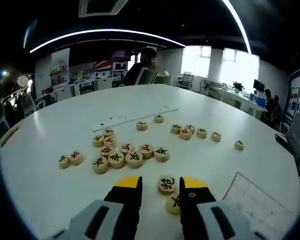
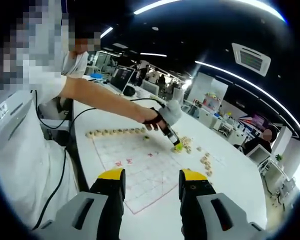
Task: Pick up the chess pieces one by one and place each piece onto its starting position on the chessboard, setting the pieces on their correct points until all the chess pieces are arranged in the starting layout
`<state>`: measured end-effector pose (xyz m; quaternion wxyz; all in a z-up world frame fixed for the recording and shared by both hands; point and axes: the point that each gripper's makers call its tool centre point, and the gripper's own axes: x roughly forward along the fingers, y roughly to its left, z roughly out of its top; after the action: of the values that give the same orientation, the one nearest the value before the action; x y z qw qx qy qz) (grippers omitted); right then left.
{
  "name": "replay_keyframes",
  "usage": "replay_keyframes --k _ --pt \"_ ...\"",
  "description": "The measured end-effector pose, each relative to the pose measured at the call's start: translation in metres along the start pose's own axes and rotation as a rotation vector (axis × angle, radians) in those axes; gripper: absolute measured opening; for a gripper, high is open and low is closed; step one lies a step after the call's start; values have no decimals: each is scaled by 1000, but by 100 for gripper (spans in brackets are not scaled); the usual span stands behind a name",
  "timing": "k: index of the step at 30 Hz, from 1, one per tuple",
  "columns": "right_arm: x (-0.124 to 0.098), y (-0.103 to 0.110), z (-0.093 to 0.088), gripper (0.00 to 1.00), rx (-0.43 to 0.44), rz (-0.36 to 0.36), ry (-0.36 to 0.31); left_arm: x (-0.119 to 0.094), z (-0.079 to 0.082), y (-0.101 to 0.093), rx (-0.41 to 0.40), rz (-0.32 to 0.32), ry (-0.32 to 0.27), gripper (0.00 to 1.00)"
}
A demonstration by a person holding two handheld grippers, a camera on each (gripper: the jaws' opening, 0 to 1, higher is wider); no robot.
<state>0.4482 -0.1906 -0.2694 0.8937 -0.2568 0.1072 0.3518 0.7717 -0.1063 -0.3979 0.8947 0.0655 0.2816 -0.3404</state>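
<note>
In the left gripper view, the left tool [image 1: 160, 192] sits low over the white bench [image 1: 50, 165], its yellow-tipped jaws spread. A round wooden xiangqi piece with a black character [image 1: 166, 184] lies between the jaw tips, and a second black-marked piece [image 1: 173, 204] lies just behind it, partly hidden by the right-hand jaw. Whether the jaws touch either disc cannot be told; neither looks lifted. Just beyond, to the right, the corner of the paper chessboard [image 1: 260, 202] shows its red grid, bare on that part.

Farther out lies the main heap of loose pieces [image 1: 117, 152], red and black characters mixed, some touching. Past that, a smaller scatter [image 1: 190, 131] trails toward the right, with one piece alone [image 1: 239, 145] well apart from the rest.

In the right gripper view, the right tool [image 2: 151, 182] hangs above the near edge of the chessboard [image 2: 140, 175], jaws spread and holding nothing. Beyond it, the person's hand [image 2: 162, 116] reaches across with the left tool [image 2: 176, 145] down at the board's far side, next to the loose pieces [image 2: 200, 155]. A row of pieces [image 2: 115, 132] runs along the board's left edge, seemingly one back rank already set, and a single piece [image 2: 146, 138] sits just inside it.

By my reckoning the job is early: one row looks placed, and most pieces wait on the bench.
</note>
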Motion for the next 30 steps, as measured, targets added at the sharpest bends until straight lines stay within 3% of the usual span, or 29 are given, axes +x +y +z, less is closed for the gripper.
replay_keyframes --k 3,6,14,20,25,30 --pt "1 0 0 44 1 0 1 4 -1 -4 7 -3 10 31" --pt "1 1 0 44 0 0 3 7 -3 -10 11 -8 17 21" --pt "3 1 -1 44 -1 1 6 -1 1 -8 22 -9 3 20" --pt "1 1 -2 44 -1 -1 8 -27 15 1 20 -18 -39 20" --pt "3 2 -1 44 -3 1 10 -57 20 -4 28 -57 -81 20" --pt "4 3 -1 44 -4 4 9 -88 6 -13 64 -105 -85 20"
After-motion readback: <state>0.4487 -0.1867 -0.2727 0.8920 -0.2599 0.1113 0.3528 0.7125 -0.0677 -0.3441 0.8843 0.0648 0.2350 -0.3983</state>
